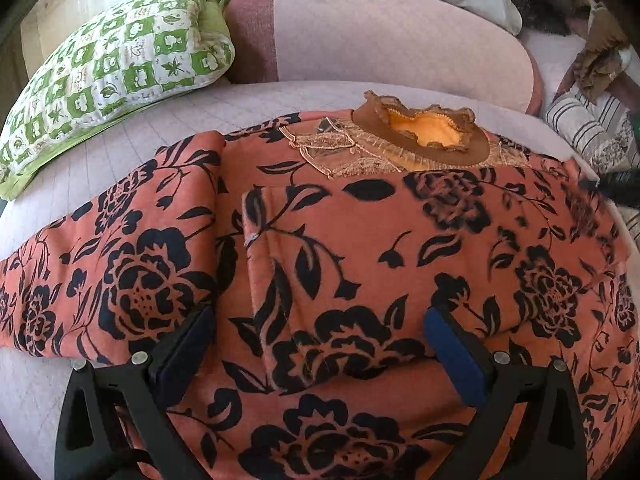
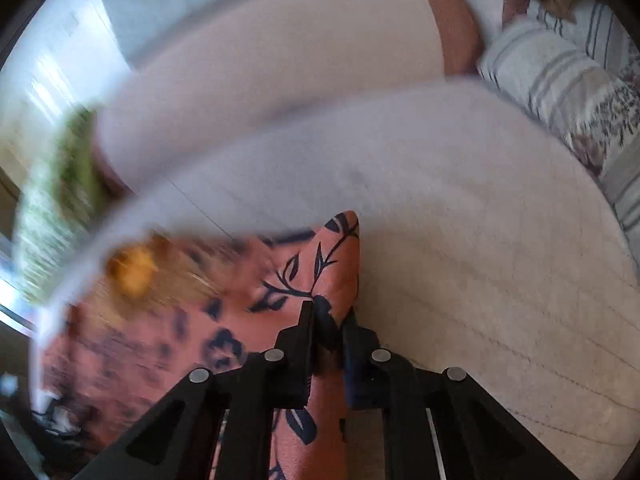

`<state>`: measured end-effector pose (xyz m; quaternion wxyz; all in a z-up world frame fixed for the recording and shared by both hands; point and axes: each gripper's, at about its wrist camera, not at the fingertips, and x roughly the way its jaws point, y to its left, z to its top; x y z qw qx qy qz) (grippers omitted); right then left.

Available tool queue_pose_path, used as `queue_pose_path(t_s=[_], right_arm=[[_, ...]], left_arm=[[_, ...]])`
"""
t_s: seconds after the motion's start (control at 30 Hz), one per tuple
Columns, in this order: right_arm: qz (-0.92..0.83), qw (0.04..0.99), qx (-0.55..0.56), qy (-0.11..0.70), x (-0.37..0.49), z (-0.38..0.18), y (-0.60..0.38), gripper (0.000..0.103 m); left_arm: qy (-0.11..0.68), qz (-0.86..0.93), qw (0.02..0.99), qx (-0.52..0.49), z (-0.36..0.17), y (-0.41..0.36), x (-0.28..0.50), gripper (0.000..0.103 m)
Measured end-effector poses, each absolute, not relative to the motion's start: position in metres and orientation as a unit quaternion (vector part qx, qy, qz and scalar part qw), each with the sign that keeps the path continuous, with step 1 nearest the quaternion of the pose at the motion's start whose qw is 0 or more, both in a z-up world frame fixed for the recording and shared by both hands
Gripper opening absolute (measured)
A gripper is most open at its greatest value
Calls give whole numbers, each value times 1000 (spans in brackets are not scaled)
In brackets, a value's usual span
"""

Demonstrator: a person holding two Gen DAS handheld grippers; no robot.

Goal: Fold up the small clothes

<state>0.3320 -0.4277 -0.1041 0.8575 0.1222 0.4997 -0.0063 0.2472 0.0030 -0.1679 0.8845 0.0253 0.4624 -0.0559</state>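
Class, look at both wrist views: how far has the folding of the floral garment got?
Done: one sleeve already lies folded across the orange floral garment, spread flat on the bed.
In hand: the right gripper is shut on a fabric edge; the left gripper hovers open above the cloth.
Left: folding that edge over and folding the body.

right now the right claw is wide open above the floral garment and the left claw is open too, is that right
Not quite. The right claw is shut on a fold of the orange floral garment, as the right wrist view shows: its fingers pinch the fabric between them. The left claw is indeed open, its pads spread apart over the garment in the left wrist view.
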Motion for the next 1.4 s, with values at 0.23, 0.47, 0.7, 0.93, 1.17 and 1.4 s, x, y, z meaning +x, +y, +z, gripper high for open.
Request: queue_pose_path(t_s=[0.23, 0.47, 0.7, 0.93, 1.17, 1.4], right_arm=[[7, 878, 188, 440, 270, -73, -440, 76], [137, 808, 246, 518, 242, -112, -412, 74], [107, 868, 219, 434, 202, -52, -390, 81], [103, 872, 169, 447, 156, -79, -348, 81], [96, 865, 179, 459, 139, -91, -339, 81], [96, 867, 177, 455, 143, -85, -335, 81]], left_arm=[[430, -66, 900, 8, -135, 14, 233, 103], [475, -64, 878, -10, -155, 20, 247, 102], [389, -64, 914, -92, -86, 85, 193, 102], [347, 36, 864, -363, -99, 274, 169, 100], [362, 147, 824, -410, -128, 350, 188, 72], [380, 204, 804, -410, -140, 355, 189, 74]])
